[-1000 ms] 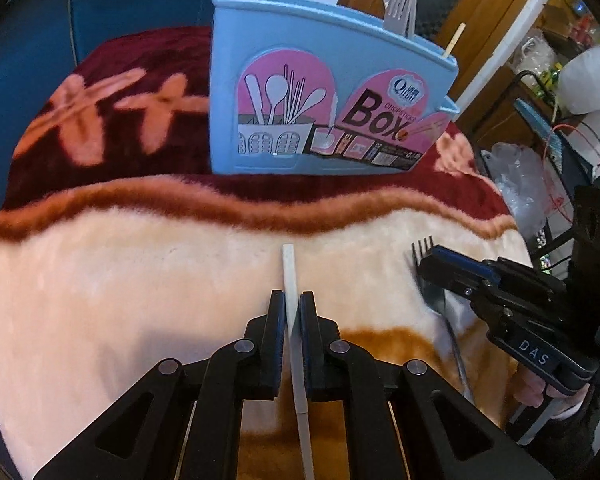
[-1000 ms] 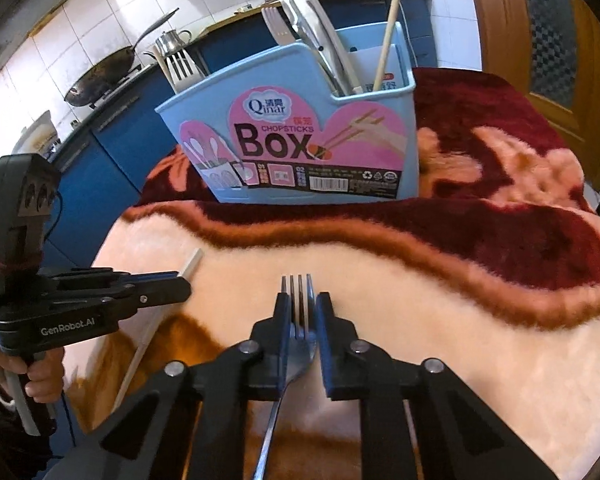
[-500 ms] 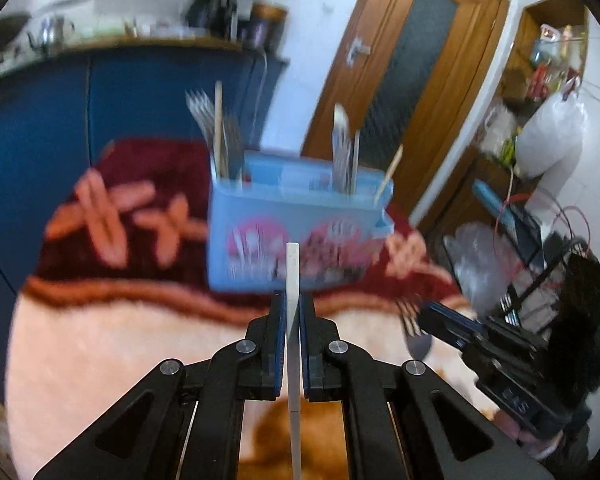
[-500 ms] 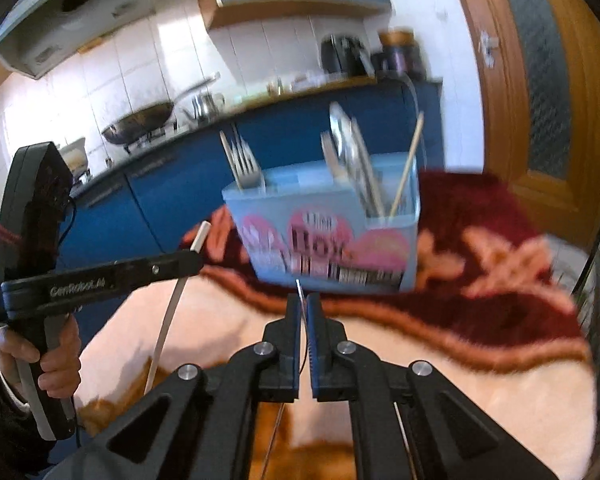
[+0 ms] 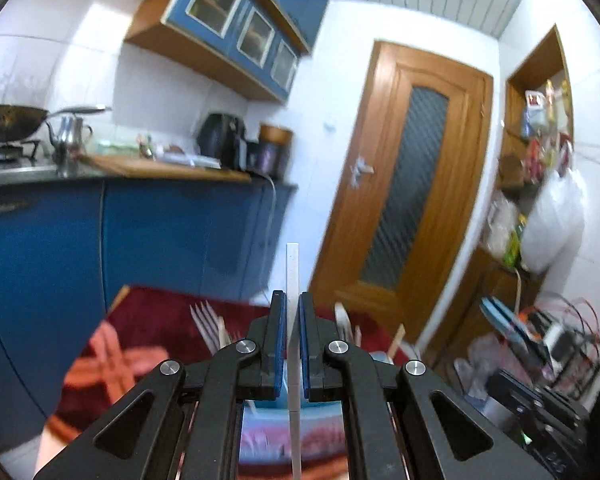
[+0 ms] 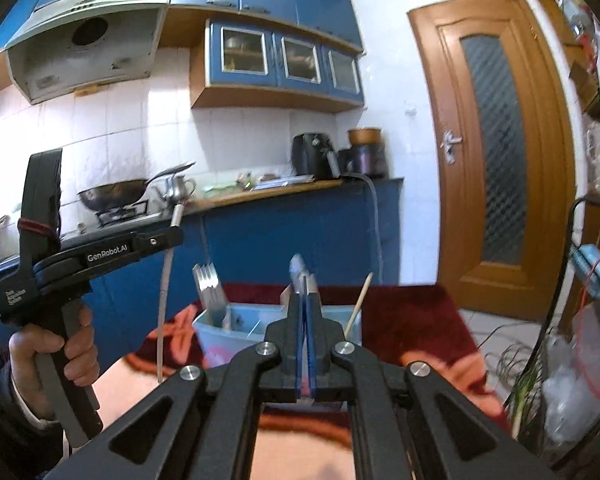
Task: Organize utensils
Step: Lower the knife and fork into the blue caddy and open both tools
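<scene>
Both claws pinch: left claw (image 5: 292, 308) a chopstick (image 5: 292, 268), right claw (image 6: 306, 292) a fork (image 6: 299, 270).

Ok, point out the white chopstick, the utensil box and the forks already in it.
white chopstick (image 5: 292, 280), left wrist view, upper shaft above the fingers.
utensil box (image 6: 212, 326), right wrist view, light blue front rim.
forks (image 6: 209, 288), right wrist view, tines standing out of the box.
</scene>
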